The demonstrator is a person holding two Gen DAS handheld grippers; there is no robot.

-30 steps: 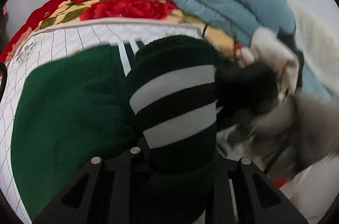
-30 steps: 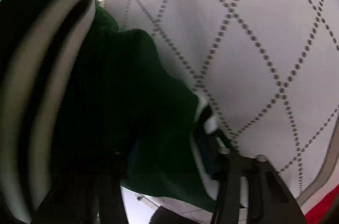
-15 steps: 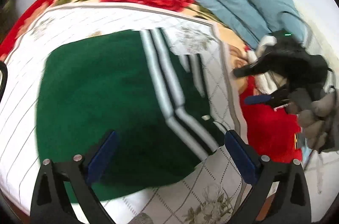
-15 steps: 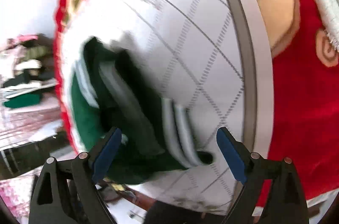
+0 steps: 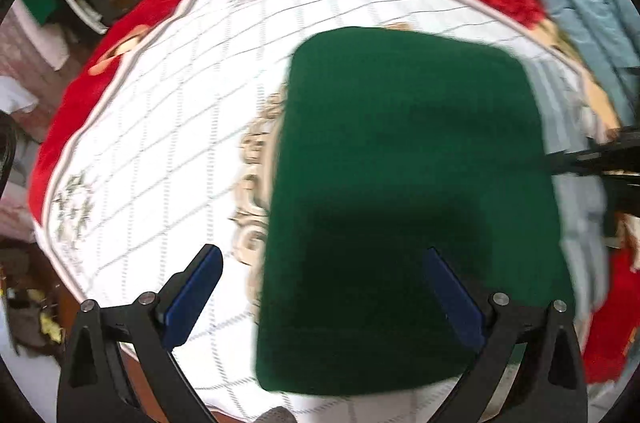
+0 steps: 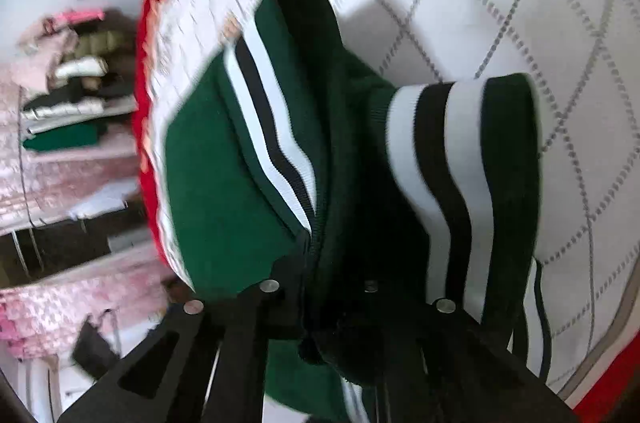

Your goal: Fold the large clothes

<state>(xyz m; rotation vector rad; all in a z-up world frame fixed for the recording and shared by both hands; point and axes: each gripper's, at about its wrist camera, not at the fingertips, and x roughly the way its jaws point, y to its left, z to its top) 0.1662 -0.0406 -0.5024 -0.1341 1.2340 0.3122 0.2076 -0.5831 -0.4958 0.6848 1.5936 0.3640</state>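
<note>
Mid-fold on a dark green knitted sweater (image 5: pixel 412 191) lying on a white quilted bedspread with a grey diamond grid (image 5: pixel 168 127). Right gripper (image 6: pixel 360 287) clamped on the sweater's striped ribbed cuff (image 6: pixel 460 159), sleeve lifted and draped. Left gripper (image 5: pixel 320 299) spread wide, holding nothing, hovering above the near edge of the sweater.

To do this step well, probably: carry the sleeve across the body, lay it flat without bunching, then let go; left gripper free to pin the body against sliding.

Sweater body already a near-rectangular slab, smooth and plain green on top. White and black stripes on cuff and trim. Soft, thick knit, likely to slump.
</note>
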